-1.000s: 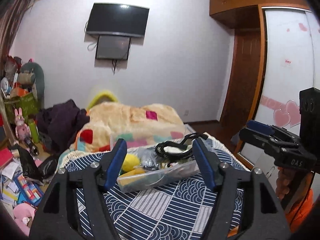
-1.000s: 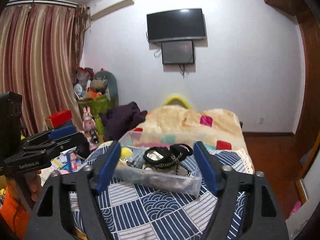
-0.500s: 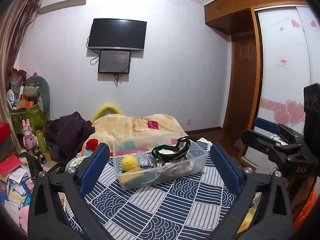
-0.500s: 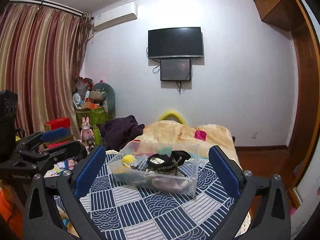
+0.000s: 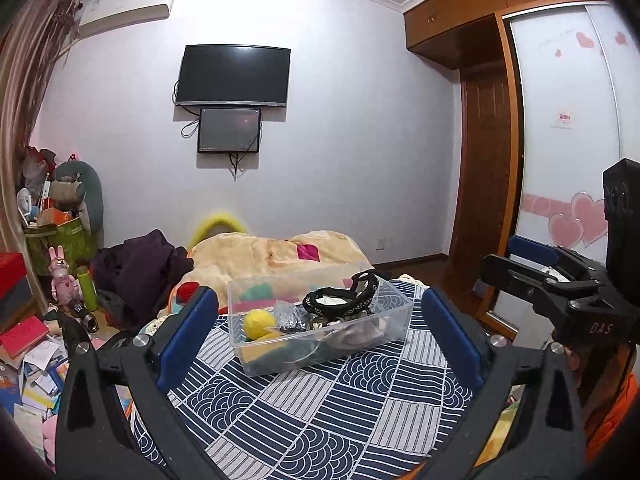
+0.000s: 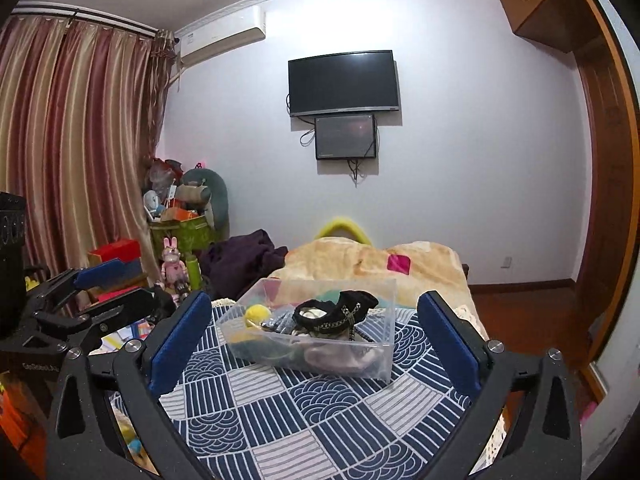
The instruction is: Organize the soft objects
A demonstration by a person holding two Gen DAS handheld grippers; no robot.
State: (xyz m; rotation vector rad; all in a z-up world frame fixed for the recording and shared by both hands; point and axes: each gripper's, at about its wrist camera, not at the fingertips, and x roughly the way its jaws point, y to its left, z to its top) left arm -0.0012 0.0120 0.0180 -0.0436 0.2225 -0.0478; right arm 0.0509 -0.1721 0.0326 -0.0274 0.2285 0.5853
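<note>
The clear bin (image 5: 320,320) sits on the near end of the patterned bedspread (image 5: 320,408), already holding soft items. Both the left gripper (image 5: 320,332) and right gripper (image 6: 314,334) hang spread and empty; a good finish keeps them clear of the bin.

wall television (image 5: 233,75), striped curtain (image 6: 72,140), wooden wardrobe (image 5: 486,128)

The bin (image 5: 320,322) is clear, glossy plastic. The bedspread (image 5: 320,420) under it is matt printed cloth. A fuzzy yellow ball (image 5: 258,322) in the bin looks like plush, though it is small. The wardrobe frame (image 5: 486,184) is glossy wood.
</note>
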